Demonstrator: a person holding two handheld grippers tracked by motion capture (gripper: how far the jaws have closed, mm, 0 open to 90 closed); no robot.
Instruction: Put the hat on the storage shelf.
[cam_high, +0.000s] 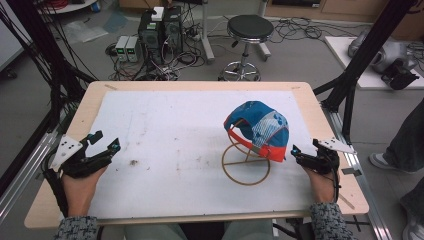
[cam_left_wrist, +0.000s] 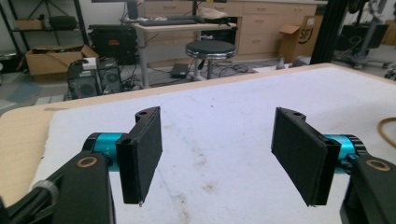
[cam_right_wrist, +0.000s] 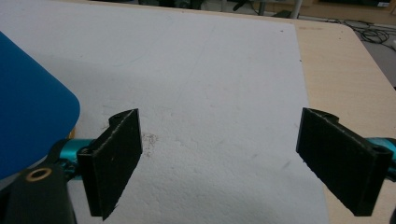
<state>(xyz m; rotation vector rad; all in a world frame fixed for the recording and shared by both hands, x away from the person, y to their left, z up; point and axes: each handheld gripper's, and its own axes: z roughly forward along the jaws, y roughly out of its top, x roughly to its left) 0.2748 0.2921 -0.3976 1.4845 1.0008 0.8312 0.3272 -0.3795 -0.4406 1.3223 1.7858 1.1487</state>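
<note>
Low at the desk's (cam_high: 200, 212) eight o'clock, the left hand (cam_high: 80, 187) lay palm-down, its left gripper (cam_high: 102, 142) aimed toward one o'clock, jaws wide with nothing between them. Right of centre, the blue cap (cam_high: 257, 125) sat on its wire stand (cam_high: 246, 167). At four o'clock the right gripper (cam_high: 300, 152) pointed toward ten o'clock just beside the cap's brim, jaws wide and empty.
</note>
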